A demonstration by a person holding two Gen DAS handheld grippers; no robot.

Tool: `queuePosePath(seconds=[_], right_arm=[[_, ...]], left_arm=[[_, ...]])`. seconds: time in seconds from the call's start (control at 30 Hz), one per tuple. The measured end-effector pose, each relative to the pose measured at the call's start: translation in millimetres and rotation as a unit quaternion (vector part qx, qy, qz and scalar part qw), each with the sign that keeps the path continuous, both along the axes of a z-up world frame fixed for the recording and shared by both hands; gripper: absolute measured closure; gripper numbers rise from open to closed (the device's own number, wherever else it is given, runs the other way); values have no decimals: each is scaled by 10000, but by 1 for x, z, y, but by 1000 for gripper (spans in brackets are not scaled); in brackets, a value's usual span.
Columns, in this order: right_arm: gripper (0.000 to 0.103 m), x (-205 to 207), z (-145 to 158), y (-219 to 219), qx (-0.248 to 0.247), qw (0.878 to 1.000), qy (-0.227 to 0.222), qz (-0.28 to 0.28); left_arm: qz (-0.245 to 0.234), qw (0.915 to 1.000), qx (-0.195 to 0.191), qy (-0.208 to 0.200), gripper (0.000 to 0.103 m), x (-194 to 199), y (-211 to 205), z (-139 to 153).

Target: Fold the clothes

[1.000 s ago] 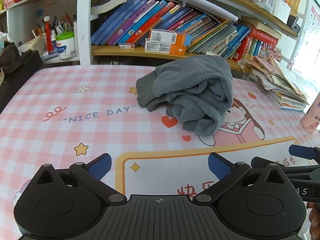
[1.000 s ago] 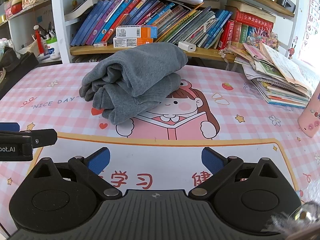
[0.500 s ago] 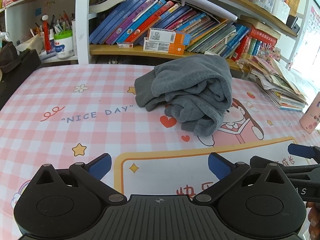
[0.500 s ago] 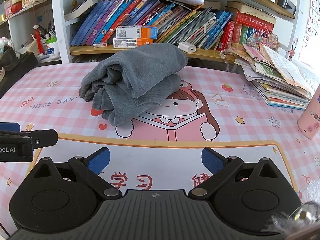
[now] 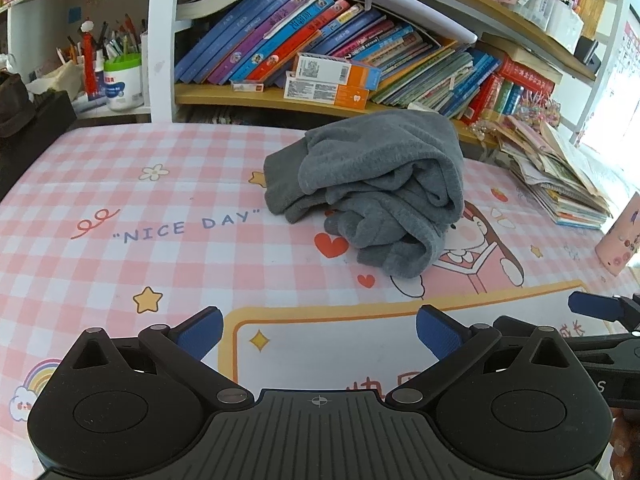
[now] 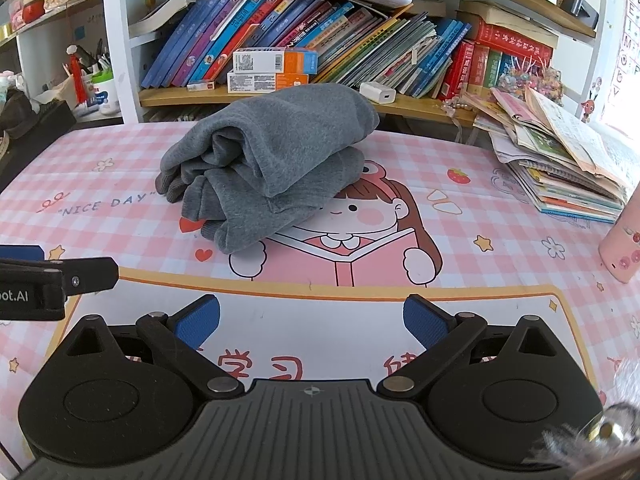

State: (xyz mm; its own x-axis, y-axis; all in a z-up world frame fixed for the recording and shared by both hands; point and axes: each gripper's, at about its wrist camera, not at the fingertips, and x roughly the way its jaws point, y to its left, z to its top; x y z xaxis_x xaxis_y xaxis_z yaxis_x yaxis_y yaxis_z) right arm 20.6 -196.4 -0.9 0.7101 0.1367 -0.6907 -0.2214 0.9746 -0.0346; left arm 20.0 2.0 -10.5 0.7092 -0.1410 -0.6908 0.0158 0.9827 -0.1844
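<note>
**A:** What are you seeing, starting with the biggest thing?

**B:** I'm looking at the table (image 5: 120, 184), covered in a pink checked mat. The bookshelf (image 6: 280, 96) is running along the far edge. The garment (image 5: 372, 192), grey and fleecy, is sitting bunched in a heap near the middle of the mat, towards the shelf. A stack of magazines (image 6: 560, 168) is lying to its right, and a pink cup (image 6: 620, 248) is standing at the right edge.

**A:** And the grippers?

**B:** I'm holding the left gripper (image 5: 319, 332) and the right gripper (image 6: 311, 320) side by side over the near edge, well apart from the garment. Both are spread wide and carrying nothing.

**A:** How are you planning the step?

**B:** I'm judging that folding isn't started; the heap needs spreading flat first. I'm aiming each gripper at a separate outer edge, pinching one layer only, then drawing the two apart. I'm not able to tell which end is the hem or cuff from here, possibly the rolled ends facing me.

**A:** Anything changing against a second ago?

**B:** Barely. The garment is lying as it was, the jaws are as wide as before, and the left view is sitting slightly nearer the heap.
</note>
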Motion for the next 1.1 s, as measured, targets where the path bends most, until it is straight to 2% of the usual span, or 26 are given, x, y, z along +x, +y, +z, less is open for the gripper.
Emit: queuePosePath(seconds=[0.37,0.57,0.77,0.9,1.1], right_arm=[[4,15,-2,-13,-231,9991,17,368],[4,27,-4,-29,-212,9974,-17,685],[4,44,-11,-42,-13,9960,106,884],[4,55,-14,-46,437,9924,215,1131],[5,85,-11,-42,846,9841,475,1487]], left_arm=[[281,9989,-324,-162,0,7,-17,-4],[336,9984,-445,-37,0,11,-37,-8],[594,9976,-364,41,0,7,-45,-10],[810,9962,-321,28,0,0,-43,-9],[1192,9918,-266,385,0,-8,-37,-8]])
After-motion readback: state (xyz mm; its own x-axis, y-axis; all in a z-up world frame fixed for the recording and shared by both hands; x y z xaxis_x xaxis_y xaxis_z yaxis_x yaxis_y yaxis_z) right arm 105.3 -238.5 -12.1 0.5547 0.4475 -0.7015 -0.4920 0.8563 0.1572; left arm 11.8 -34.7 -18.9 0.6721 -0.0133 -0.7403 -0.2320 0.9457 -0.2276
